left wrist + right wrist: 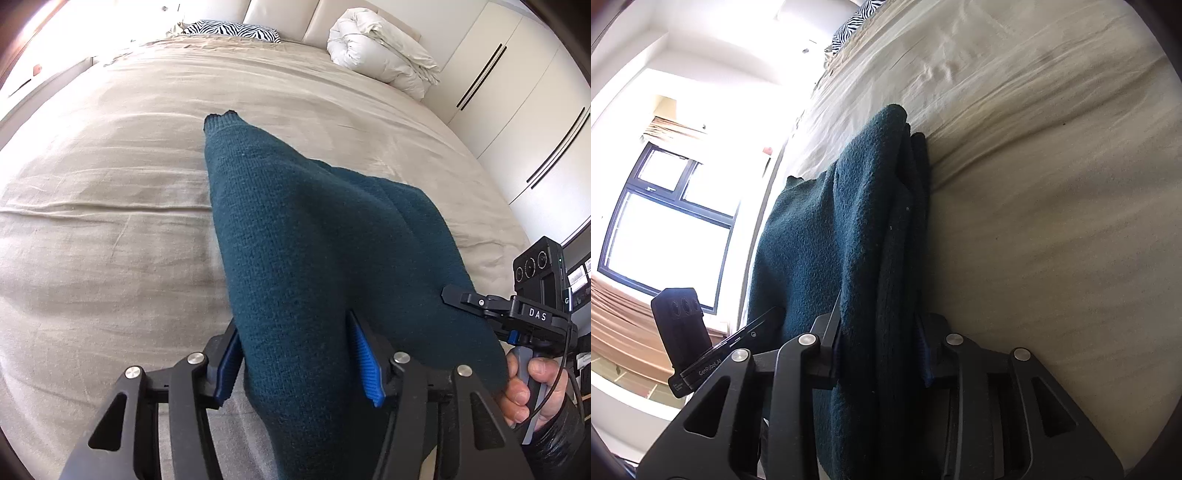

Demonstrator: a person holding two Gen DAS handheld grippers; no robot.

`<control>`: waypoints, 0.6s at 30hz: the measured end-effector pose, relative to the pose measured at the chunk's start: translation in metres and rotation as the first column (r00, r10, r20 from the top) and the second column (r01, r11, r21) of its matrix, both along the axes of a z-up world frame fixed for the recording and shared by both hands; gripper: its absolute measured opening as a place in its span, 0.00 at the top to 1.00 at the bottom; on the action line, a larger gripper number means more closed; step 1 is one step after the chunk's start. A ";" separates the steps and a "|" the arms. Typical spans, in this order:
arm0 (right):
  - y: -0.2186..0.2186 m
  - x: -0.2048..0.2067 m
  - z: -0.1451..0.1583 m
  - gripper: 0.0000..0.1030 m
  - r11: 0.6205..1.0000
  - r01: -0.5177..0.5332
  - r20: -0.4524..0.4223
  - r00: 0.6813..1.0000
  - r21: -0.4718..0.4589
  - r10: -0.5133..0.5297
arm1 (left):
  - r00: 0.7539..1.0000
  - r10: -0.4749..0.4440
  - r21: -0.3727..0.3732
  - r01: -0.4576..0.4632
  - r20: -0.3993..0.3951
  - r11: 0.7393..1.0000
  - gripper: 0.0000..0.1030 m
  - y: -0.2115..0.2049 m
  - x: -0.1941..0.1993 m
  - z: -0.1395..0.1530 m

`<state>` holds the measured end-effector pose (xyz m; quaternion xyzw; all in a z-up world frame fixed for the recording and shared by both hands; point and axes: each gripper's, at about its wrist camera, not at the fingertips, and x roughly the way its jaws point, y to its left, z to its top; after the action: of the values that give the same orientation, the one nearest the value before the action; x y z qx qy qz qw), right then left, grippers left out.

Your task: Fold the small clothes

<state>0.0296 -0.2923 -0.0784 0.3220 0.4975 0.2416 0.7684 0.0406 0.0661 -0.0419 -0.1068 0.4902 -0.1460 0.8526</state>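
Note:
A dark teal knitted sweater lies folded lengthwise on the beige bed, one cuff end pointing toward the headboard. My left gripper straddles its near end. The blue pads stand a little apart from the cloth, so the jaws are open around it. In the right wrist view the same sweater fills the space between the fingers of my right gripper, which looks shut on a thick fold. A person's hand holds the right gripper's handle at the sweater's right edge.
A rolled white duvet and a zebra-print pillow lie at the head of the bed. White wardrobe doors stand to the right. A window is beyond the bed's left side. Bare beige sheet surrounds the sweater.

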 end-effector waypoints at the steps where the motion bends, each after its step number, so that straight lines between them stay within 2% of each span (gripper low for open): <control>1: -0.001 -0.001 0.001 0.70 1.000 0.004 0.001 1.000 -0.004 -0.004 | 1.000 0.002 0.003 -0.002 0.002 1.000 0.43 -0.001 0.000 0.000; 8: -0.010 -0.014 0.015 0.59 0.997 0.041 0.029 0.999 -0.067 -0.039 | 0.999 0.017 0.044 -0.019 0.034 0.999 0.41 -0.005 -0.003 0.005; 11: -0.016 -0.023 0.027 0.55 0.990 0.075 0.056 0.996 -0.122 -0.068 | 0.996 0.021 0.085 -0.029 0.091 0.996 0.42 -0.008 -0.013 0.014; 13: -0.021 -0.031 0.038 0.55 0.980 0.099 0.088 0.992 -0.171 -0.085 | 0.987 0.029 0.103 -0.046 0.160 0.994 0.41 -0.008 -0.023 0.027; 16: -0.023 -0.042 0.061 0.55 0.951 0.146 0.155 0.982 -0.271 -0.107 | 0.953 0.045 0.135 -0.089 0.299 0.987 0.29 -0.009 -0.045 0.052; 18: -0.021 -0.052 0.080 0.55 0.927 0.185 0.223 0.968 -0.326 -0.114 | 0.908 0.054 0.169 -0.135 0.416 0.976 0.07 -0.011 -0.065 0.074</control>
<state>-0.0222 -0.3133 0.0019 0.1940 0.4260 0.1226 0.8751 -0.0244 0.0554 0.0319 -0.0139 0.3074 -0.0750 0.9485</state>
